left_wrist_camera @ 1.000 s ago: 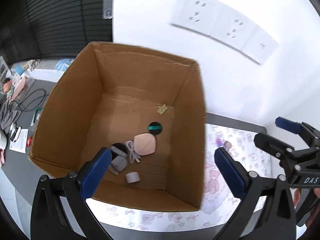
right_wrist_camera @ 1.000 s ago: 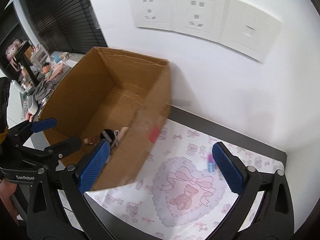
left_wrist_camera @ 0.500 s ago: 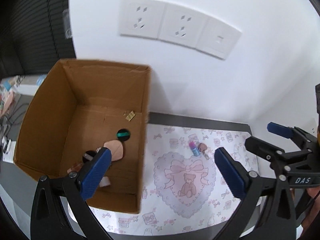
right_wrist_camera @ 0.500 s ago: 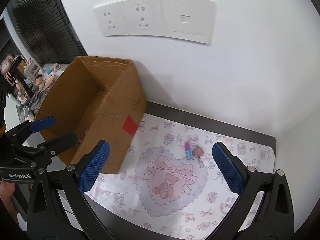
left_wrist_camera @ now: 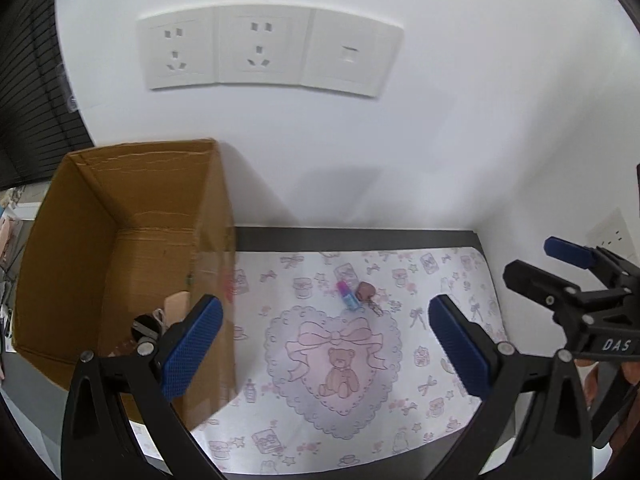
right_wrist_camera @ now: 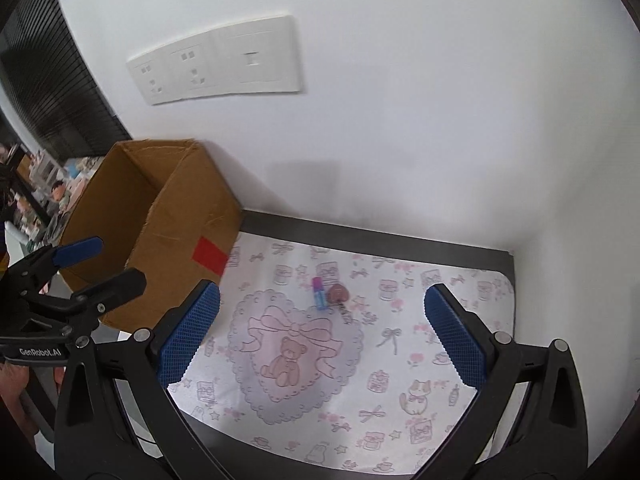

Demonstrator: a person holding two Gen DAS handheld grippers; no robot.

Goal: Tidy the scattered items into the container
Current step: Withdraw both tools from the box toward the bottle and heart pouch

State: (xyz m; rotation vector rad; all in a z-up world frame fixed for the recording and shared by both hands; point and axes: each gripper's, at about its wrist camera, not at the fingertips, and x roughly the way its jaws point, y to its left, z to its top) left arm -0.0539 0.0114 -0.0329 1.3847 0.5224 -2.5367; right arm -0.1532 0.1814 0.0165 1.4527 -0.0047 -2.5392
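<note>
An open cardboard box (left_wrist_camera: 120,216) stands at the left on the table, with several small items on its floor, partly hidden by my left finger. It also shows in the right wrist view (right_wrist_camera: 160,216). A small pink-and-blue tube (left_wrist_camera: 347,295) and a brown heart-shaped keychain (left_wrist_camera: 366,291) lie side by side on the patterned mat (left_wrist_camera: 440,276); both also show in the right wrist view, the tube (right_wrist_camera: 318,294) and the keychain (right_wrist_camera: 338,294). My left gripper (left_wrist_camera: 324,346) is open and empty above the mat. My right gripper (right_wrist_camera: 322,338) is open and empty, nearer than the two items.
A white wall with a socket panel (left_wrist_camera: 264,54) rises right behind the table. The dark table edge (right_wrist_camera: 380,234) runs along the wall. A cluttered desk (right_wrist_camera: 36,196) lies beyond the box at the left.
Both grippers have swung right, away from above the box toward the mat. The tube and keychain have come into the middle of both views. Both stay open.
</note>
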